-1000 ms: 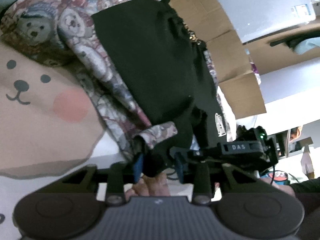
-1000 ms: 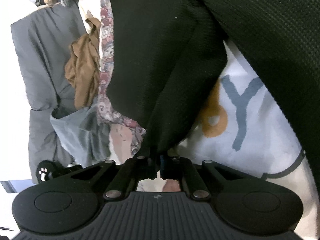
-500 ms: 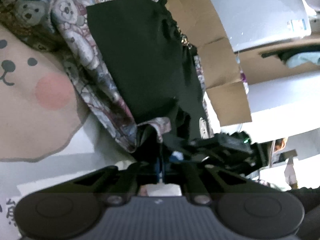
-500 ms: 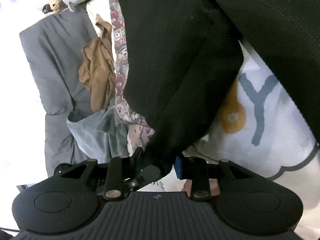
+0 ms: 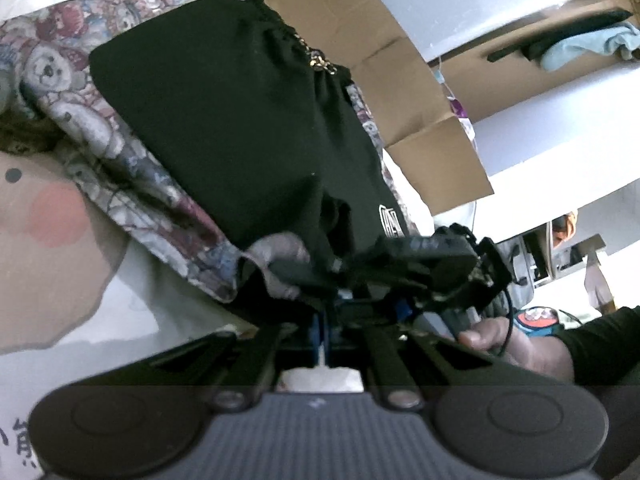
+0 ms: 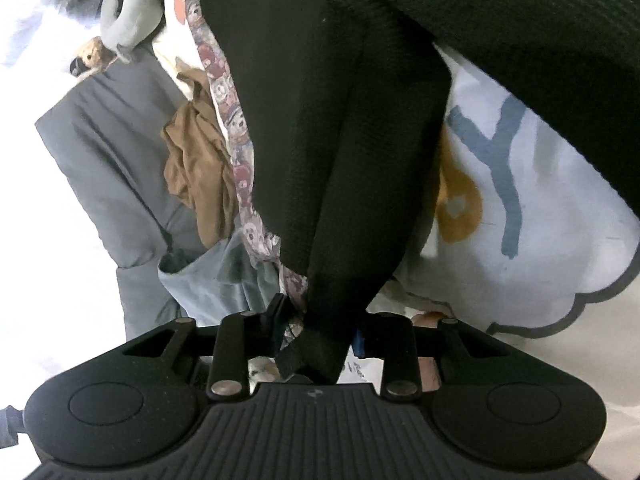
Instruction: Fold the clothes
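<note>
A large pale bedsheet point(image 6: 540, 216) printed with cartoon letters and a bear face is lying under everything, covering most of the right wrist view. On it a black garment point(image 5: 224, 120) is spreading flat over a quilt patterned with teddy bears point(image 5: 60, 92), whose edge is showing on both sides of the black cloth. In the right wrist view the same black garment point(image 6: 320, 120) is hanging in a thick fold that is running down into the tongs. A grey padded cover point(image 6: 104, 152) is lying at the left, with a crumpled brown cloth point(image 6: 200, 168) and a blue-grey cloth point(image 6: 208, 280) beside it. Cardboard boxes point(image 5: 404, 92) are standing behind the garment in the left wrist view.

The right tongs point(image 6: 320, 336) have just been closing and are gripping the fold of black cloth between the pads. The left tongs point(image 5: 322, 332) are pressed fully together at the garment's near edge; whether cloth is caught there, I cannot tell. A hand point(image 5: 516, 348) in a dark sleeve is holding the other tool at the right.
</note>
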